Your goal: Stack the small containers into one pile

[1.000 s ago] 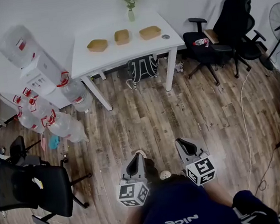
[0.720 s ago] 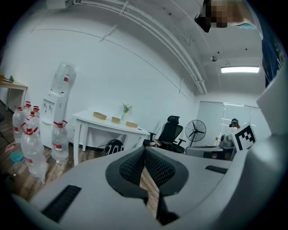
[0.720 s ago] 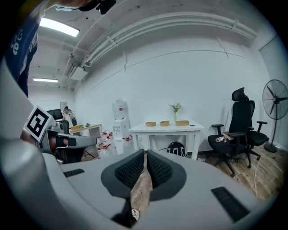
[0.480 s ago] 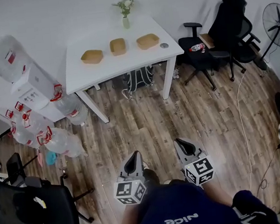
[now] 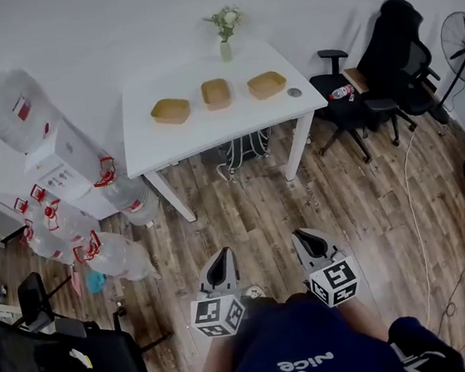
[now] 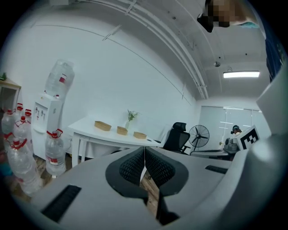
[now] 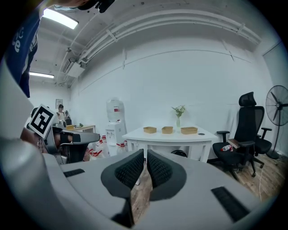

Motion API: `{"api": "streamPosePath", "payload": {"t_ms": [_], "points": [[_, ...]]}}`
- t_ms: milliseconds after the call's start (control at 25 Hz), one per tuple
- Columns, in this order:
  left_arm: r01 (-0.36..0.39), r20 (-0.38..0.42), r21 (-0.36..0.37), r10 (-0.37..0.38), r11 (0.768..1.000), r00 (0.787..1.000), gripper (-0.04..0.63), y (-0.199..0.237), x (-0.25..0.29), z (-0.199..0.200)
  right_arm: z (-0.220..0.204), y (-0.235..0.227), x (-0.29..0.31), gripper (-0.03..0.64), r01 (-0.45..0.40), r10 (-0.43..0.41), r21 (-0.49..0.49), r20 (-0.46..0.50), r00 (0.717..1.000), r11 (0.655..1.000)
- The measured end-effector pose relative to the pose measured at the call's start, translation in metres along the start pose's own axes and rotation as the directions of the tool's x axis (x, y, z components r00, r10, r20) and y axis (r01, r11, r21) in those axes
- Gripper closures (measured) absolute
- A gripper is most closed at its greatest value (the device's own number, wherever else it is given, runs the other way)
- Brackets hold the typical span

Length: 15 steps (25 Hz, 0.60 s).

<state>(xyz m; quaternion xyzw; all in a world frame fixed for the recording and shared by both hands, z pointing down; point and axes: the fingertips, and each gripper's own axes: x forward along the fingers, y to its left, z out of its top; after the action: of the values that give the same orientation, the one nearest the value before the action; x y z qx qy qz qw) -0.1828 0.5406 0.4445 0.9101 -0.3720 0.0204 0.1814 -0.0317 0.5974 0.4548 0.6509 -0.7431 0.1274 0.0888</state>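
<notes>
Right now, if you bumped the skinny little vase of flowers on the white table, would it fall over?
Probably. The slim pale vase is tall and narrow, and its white flowers spread wider than its base, so it looks top-heavy. It might be breakable glass, but it's too small to tell.

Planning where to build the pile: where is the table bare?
Bare: the table's front strip, between its near edge and the row of containers, and its left end beyond the left container. Crowded: the back middle around the vase, and the right end by the small round disc.
</notes>
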Motion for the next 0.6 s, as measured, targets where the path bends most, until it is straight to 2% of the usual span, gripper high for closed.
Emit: {"api": "streamPosePath", "payload": {"t_ms": [160,480,600], "points": [[0.02,-0.032,-0.008,-0.021,1.0,0.999,0.575,0.023,0.014,0.003,0.004,0.006,0.021,0.561,0.018,-0.019,0.02,0.01,1.0,1.0],[0.048,-0.033,0.008,-0.048,0.999,0.998,0.575,0.02,0.036,0.006,0.0,-0.008,0.036,0.561,0.058,-0.058,0.074,-0.007,0.998,0.996],[0.031,-0.03,0.012,-0.031,0.999,0.999,0.575,0.029,0.046,0.008,-0.003,-0.019,0.053,0.561,0.054,-0.053,0.08,-0.019,0.998,0.995]]}}
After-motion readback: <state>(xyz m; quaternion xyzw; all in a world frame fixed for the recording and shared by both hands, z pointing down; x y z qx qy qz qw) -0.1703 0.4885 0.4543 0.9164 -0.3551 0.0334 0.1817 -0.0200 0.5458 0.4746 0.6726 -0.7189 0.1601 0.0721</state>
